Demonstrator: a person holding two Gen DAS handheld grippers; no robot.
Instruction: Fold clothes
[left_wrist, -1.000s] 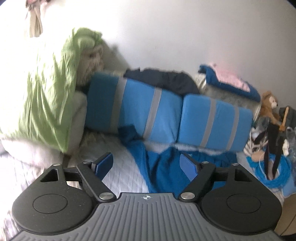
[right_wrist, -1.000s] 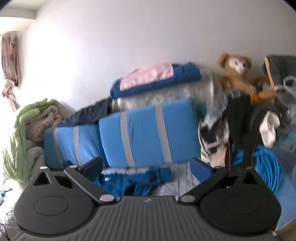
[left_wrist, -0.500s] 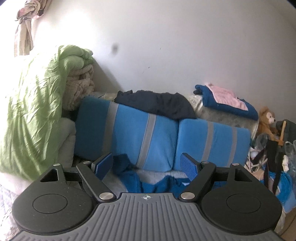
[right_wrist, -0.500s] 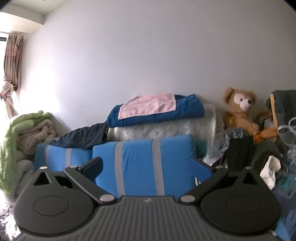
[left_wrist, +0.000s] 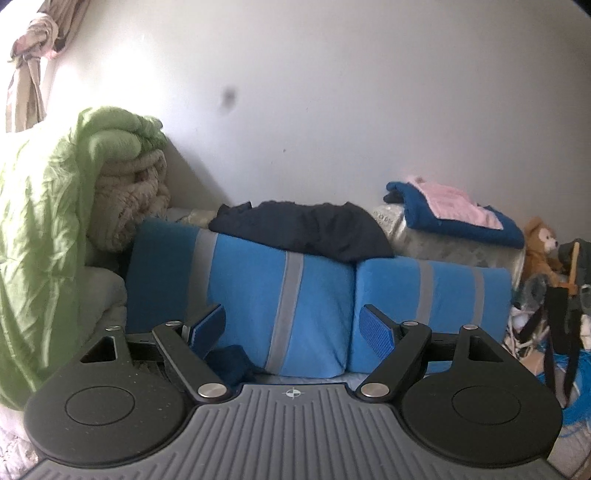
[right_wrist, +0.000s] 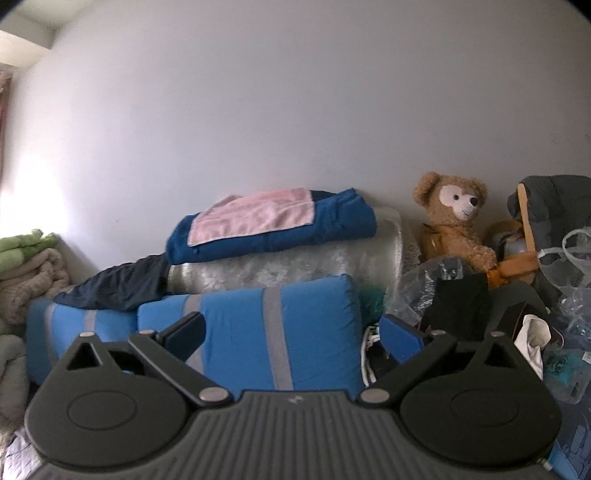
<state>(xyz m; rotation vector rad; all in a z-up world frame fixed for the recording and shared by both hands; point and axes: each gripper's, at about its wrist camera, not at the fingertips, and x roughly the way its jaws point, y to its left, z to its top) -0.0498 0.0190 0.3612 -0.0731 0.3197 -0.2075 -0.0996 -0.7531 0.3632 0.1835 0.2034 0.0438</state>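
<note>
My left gripper (left_wrist: 293, 326) is open and empty, raised and pointing at the wall. Only a small dark blue corner of the blue garment (left_wrist: 231, 360) shows, low beside the left finger; the rest is hidden below the gripper body. My right gripper (right_wrist: 291, 334) is open and empty, also raised and facing the wall; the garment does not show in that view. A dark navy garment (left_wrist: 314, 229) lies draped over the blue striped pillows (left_wrist: 288, 295), and also shows in the right wrist view (right_wrist: 114, 284).
A green blanket (left_wrist: 48, 229) on a beige throw (left_wrist: 133, 206) stands at left. A folded blue cloth with a pink towel (right_wrist: 269, 221) lies on a wrapped roll (right_wrist: 295, 273). A teddy bear (right_wrist: 454, 221), bags and cords (left_wrist: 554, 325) crowd the right.
Both grippers have tilted upward, away from the bed. The blue garment on the white quilt has dropped almost out of view. Both stay open.
</note>
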